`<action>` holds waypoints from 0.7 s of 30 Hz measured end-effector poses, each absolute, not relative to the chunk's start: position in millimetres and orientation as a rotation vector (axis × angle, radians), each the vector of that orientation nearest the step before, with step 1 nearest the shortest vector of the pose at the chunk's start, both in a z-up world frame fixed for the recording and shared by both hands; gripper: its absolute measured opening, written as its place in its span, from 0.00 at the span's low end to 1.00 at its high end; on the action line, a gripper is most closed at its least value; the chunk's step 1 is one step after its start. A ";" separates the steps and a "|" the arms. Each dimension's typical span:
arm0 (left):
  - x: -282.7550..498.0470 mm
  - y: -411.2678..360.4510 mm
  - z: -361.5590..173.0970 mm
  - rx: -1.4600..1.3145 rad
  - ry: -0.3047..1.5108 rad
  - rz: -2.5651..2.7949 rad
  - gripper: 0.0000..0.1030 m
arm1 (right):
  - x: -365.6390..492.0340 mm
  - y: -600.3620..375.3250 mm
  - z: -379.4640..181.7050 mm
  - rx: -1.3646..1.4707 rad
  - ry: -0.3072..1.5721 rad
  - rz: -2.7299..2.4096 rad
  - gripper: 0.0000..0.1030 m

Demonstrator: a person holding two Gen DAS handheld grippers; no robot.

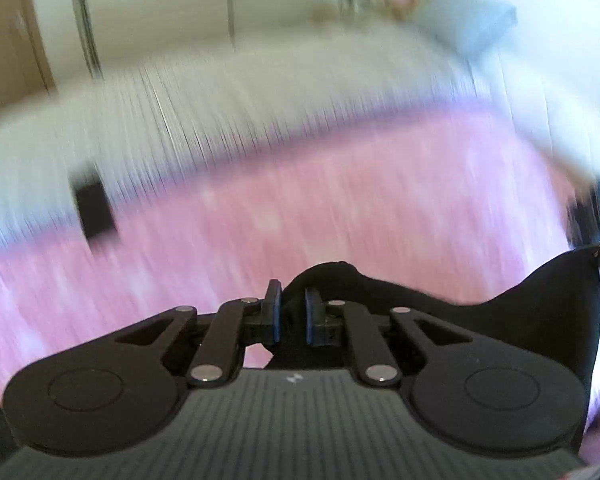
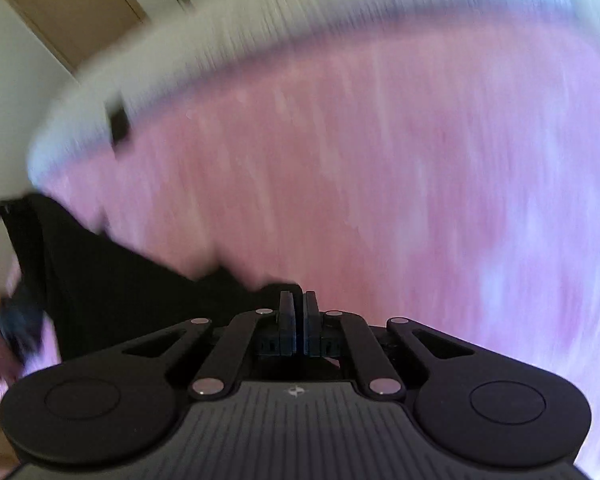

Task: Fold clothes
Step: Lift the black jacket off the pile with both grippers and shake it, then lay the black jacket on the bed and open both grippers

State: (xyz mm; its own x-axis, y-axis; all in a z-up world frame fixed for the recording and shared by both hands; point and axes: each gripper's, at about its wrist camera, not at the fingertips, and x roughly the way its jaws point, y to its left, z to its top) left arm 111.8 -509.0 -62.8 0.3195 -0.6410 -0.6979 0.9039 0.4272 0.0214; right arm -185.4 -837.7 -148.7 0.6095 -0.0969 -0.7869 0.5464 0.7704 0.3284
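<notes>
Black garment lifted between both grippers above the pink bedspread

Judging by the blur, this is the carry or shake-out before a fold; next the black garment needs lowering flat onto the pink bedspread. The left gripper has its jaws slightly apart with cloth bunched between them; the right gripper has its jaws pressed together on the garment's other edge, the fabric spanning them.

Left gripper clamped on black garment, right gripper pinched tight on same cloth, both raised.
</notes>
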 end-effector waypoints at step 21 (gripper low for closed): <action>-68.2 -395.1 -146.3 0.769 0.810 -1.589 0.00 | -276.0 -737.5 -171.3 0.470 0.852 -0.818 0.02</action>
State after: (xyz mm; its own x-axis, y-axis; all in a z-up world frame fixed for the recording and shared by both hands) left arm -68.2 -395.1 -146.3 -0.1491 -0.5370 -0.8303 0.9874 -0.1257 -0.0960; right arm -276.0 -737.5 -171.3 0.3915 -0.4402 -0.8080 0.7895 0.6118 0.0492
